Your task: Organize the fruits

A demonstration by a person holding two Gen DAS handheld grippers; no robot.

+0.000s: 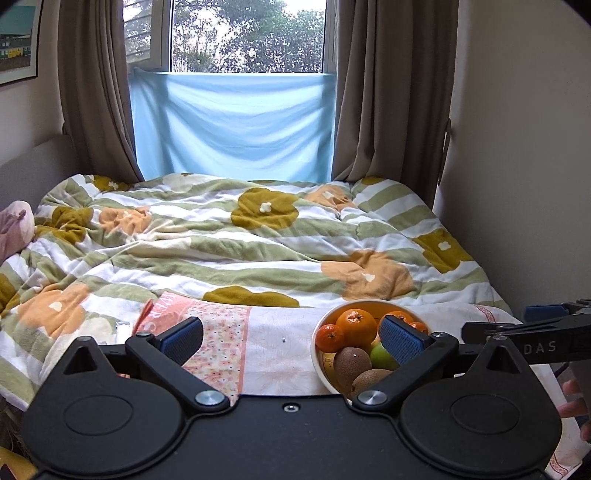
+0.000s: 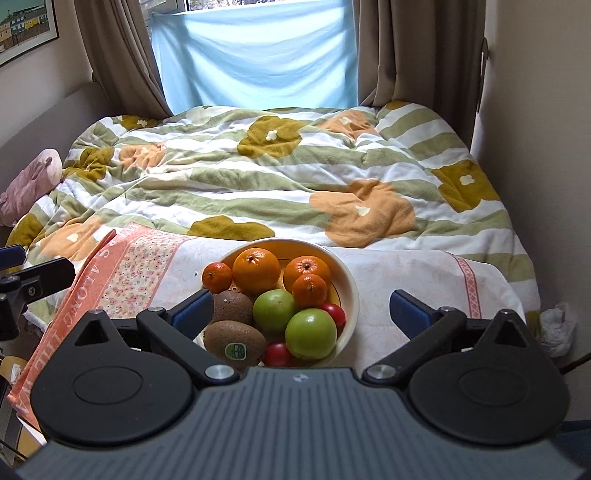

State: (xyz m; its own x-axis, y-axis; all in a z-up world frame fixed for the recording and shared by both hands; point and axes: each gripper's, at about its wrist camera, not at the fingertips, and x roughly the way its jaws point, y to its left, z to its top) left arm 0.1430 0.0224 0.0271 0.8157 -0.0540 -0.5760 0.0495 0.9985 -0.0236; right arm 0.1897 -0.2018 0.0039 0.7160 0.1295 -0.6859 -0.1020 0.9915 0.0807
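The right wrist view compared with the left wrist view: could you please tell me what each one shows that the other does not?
Only the right wrist view shows both green apples, two small red fruits, the stickered kiwi and the open right gripper straddling the bowl. Only the left wrist view shows the window's trees and a hand. Both show the bowl, oranges, floral quilt and blue cloth.

A cream bowl [image 2: 349,295] holds 4 oranges [image 2: 256,270], 2 kiwis [image 2: 235,339], 2 green apples [image 2: 311,333].

Black linkage arms, silver pivot screws, blue ribbed fingers [image 2: 192,314].
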